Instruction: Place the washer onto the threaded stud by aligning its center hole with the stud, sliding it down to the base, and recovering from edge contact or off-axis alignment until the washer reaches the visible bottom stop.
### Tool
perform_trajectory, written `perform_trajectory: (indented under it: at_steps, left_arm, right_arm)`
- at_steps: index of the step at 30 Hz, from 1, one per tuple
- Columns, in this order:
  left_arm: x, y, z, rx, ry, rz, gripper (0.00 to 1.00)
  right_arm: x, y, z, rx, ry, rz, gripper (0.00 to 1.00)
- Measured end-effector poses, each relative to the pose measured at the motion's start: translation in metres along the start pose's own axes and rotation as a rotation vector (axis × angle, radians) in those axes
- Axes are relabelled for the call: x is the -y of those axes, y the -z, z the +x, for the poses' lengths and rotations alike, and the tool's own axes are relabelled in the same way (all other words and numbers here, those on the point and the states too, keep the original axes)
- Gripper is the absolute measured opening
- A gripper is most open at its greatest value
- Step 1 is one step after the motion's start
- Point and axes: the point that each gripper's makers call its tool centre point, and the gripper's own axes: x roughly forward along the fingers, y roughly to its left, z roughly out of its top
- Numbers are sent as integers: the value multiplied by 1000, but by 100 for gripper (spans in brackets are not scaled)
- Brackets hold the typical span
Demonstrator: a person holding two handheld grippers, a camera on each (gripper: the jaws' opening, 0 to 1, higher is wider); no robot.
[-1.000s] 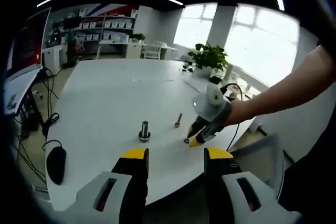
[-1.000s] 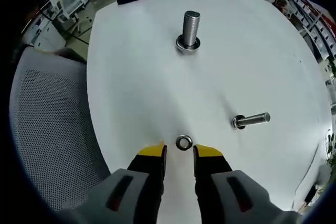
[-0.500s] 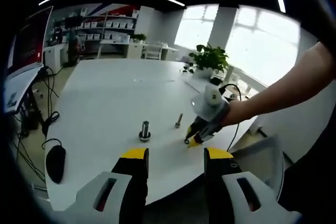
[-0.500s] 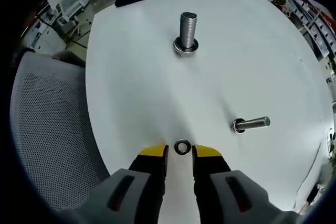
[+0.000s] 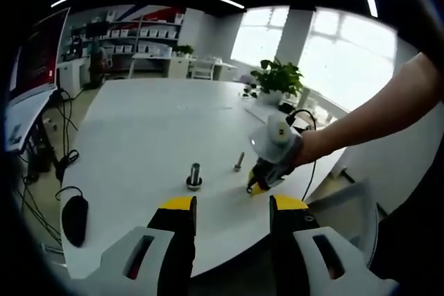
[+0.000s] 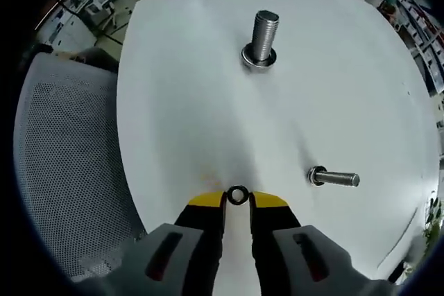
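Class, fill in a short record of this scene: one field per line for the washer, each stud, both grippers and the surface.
washer: flat on the table, between the right gripper's tips
large threaded stud: upright, bare, far from the washer
small bolt: standing apart, no washer on it
right gripper: jaws closing around the washer, gaps remain
left gripper: open, holding nothing
surface: white table

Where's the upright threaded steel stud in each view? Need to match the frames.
Left gripper view: upright threaded steel stud stands centre-left on the white table, above the left gripper.
Right gripper view: stud near top centre.
Shared landmark: the small bolt, standing on its head beside it.
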Motion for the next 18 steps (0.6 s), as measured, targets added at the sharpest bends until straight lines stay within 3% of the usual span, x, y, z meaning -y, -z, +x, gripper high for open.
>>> perform_trajectory:
  at_steps: [18]
  left_arm:
    - [-4, -2, 4, -4, 9, 3, 40]
  right_arm:
    - [0, 0, 0, -28, 11, 28, 15]
